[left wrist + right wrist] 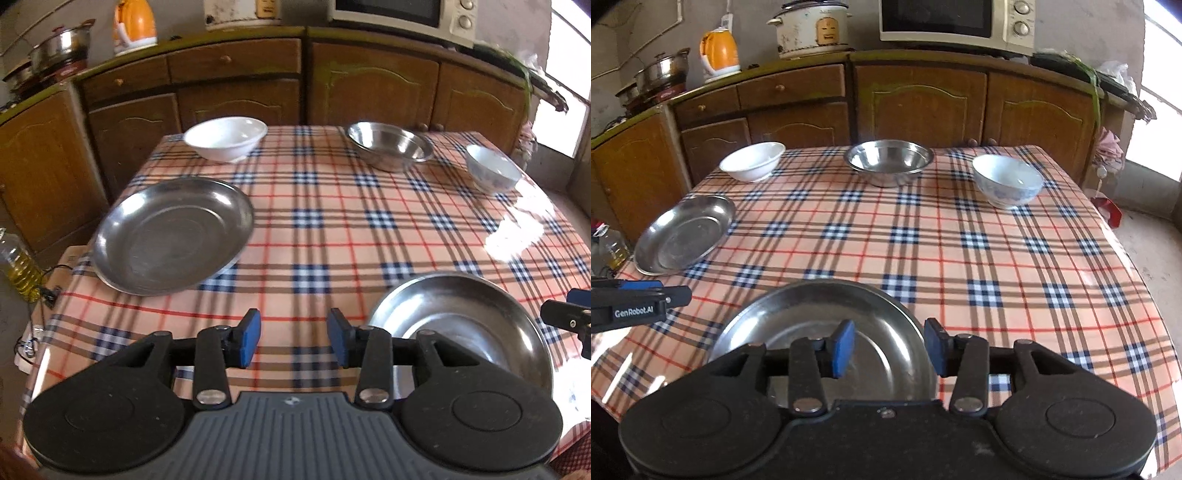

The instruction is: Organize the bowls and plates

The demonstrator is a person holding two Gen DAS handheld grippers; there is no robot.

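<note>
Two steel plates sit apart on the tabletop (960,258), near plate (820,332) under your right tool (888,349), far-left plate (171,234) w/ nothing on it; both tools released, left tool (294,338) empty, so next grab one plate & stack.

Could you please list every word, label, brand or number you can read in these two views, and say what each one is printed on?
"GenRobot.AI": white lettering on the black body of the left gripper, seen at the left edge of the right wrist view.
The label on the rice cooker is too blurred to read.
The markings around the microwave dials are too small to read.
Nothing else legible in either view.
</note>
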